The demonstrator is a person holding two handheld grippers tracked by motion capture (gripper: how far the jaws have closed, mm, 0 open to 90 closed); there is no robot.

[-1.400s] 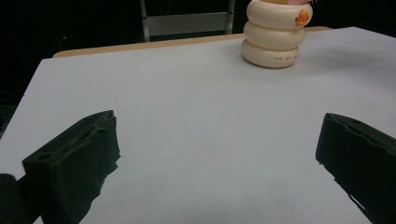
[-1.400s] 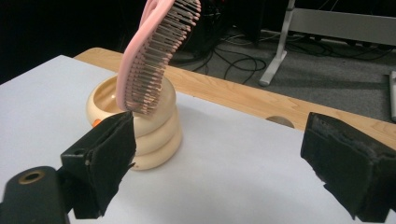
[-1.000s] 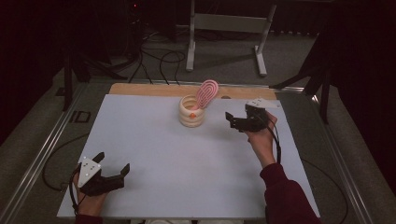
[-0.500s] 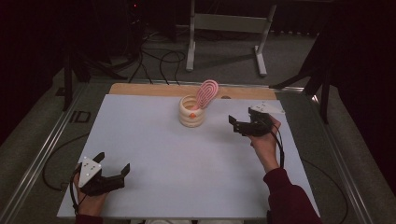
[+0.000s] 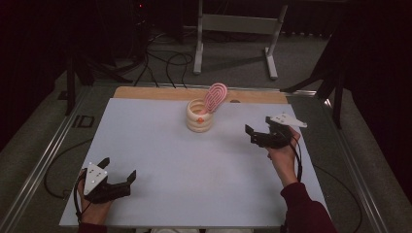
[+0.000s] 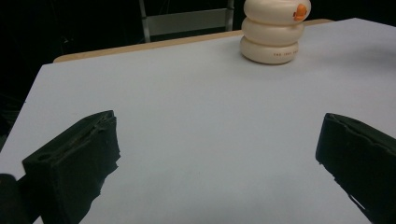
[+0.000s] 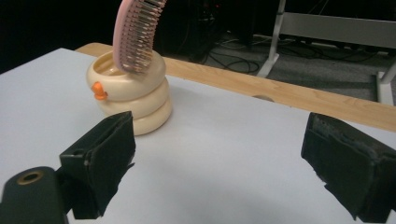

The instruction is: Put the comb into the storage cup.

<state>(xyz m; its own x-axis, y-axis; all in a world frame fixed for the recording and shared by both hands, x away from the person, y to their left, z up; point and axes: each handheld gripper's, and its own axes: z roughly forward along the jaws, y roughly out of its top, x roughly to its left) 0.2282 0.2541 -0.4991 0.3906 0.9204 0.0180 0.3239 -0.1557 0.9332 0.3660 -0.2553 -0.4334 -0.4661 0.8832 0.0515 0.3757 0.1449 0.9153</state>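
High view: brush (image 5: 214, 96) stands in holder (image 5: 199, 119).

High cam overhead; both gripper cams low.

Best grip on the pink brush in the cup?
Probably the brush head above the cup rim: its handle end sits inside. Come from above with the right gripper, jaws across the head's edges, clear of the bristles.

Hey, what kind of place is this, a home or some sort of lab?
Most likely a lab or recording studio: a white table on a metal frame, cables across the grey floor, a dark surround, and a hand-held claw near a cup holding a pink brush.
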